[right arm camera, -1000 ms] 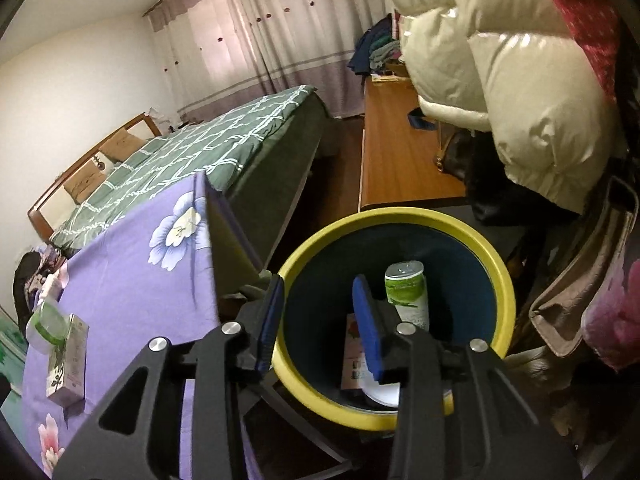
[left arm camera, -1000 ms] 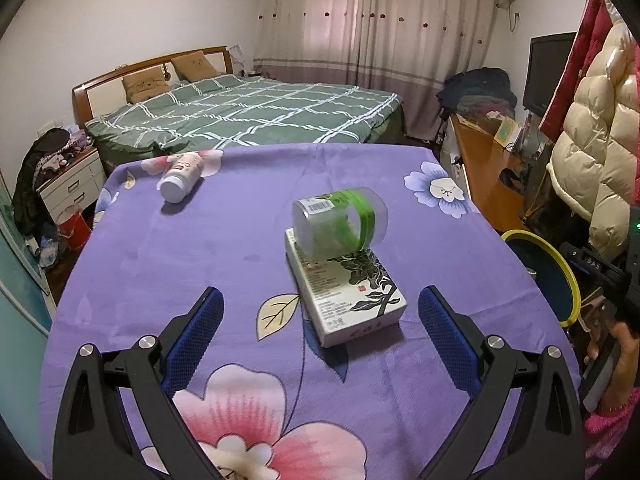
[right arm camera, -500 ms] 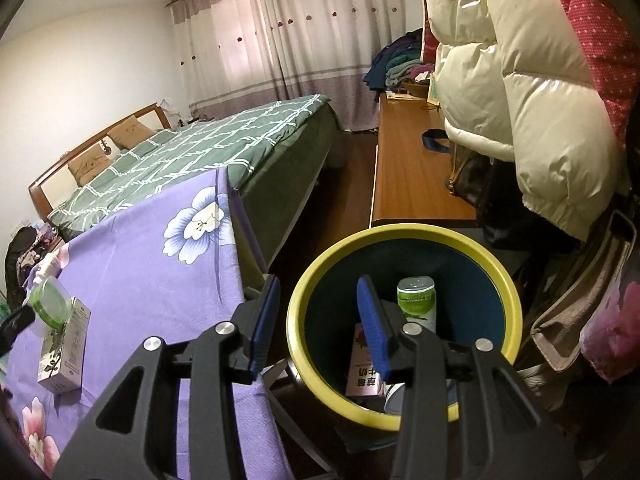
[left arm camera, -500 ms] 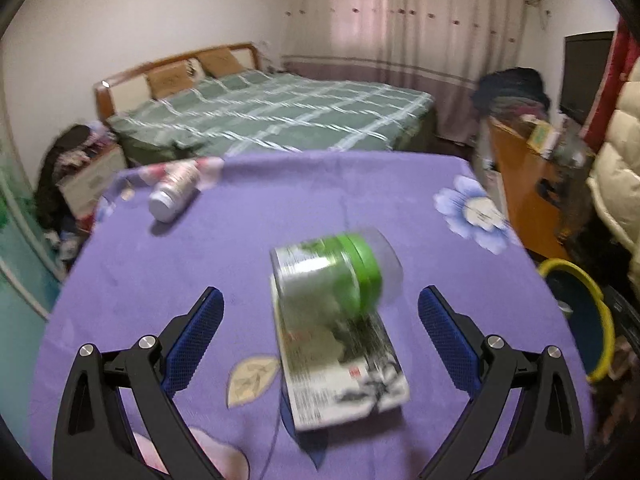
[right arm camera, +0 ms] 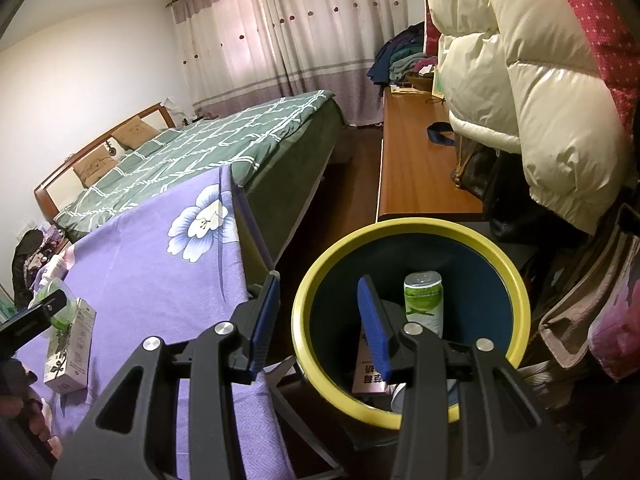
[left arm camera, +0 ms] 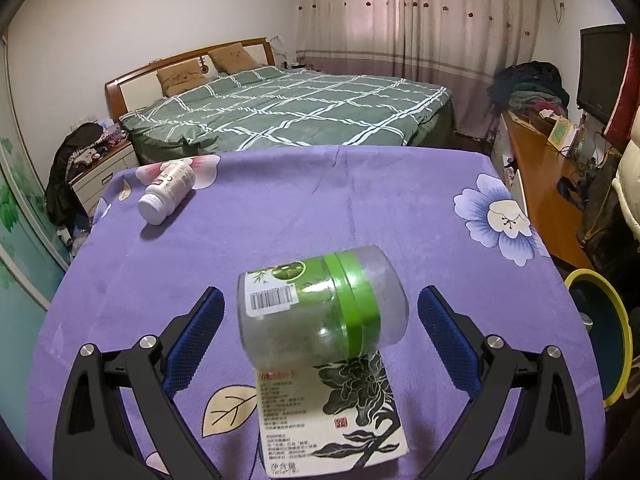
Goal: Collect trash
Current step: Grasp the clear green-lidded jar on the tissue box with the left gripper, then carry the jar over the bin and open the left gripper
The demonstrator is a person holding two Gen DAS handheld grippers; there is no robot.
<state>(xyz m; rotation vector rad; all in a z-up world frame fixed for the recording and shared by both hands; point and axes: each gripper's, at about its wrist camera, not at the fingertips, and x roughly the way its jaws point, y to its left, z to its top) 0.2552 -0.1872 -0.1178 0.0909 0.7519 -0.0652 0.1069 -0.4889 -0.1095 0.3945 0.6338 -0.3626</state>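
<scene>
A clear plastic jar with a green band lies on its side on top of a white box printed with black flowers, on the purple flowered tablecloth. My left gripper straddles the jar. Its jaws are closing, and a narrow gap still shows between each blue pad and the jar. A white bottle lies at the table's far left. My right gripper hovers over the near rim of the yellow-rimmed bin, partly open and holding nothing. A green can stands inside the bin.
The bin stands on the floor just past the table's right edge. Behind the table is a bed with a green checked cover. A wooden bench and hanging puffer coats crowd the right side.
My left gripper has moved forward until the jar sits between its fingers, and its jaws have narrowed slightly. The right gripper has stayed over the bin.
</scene>
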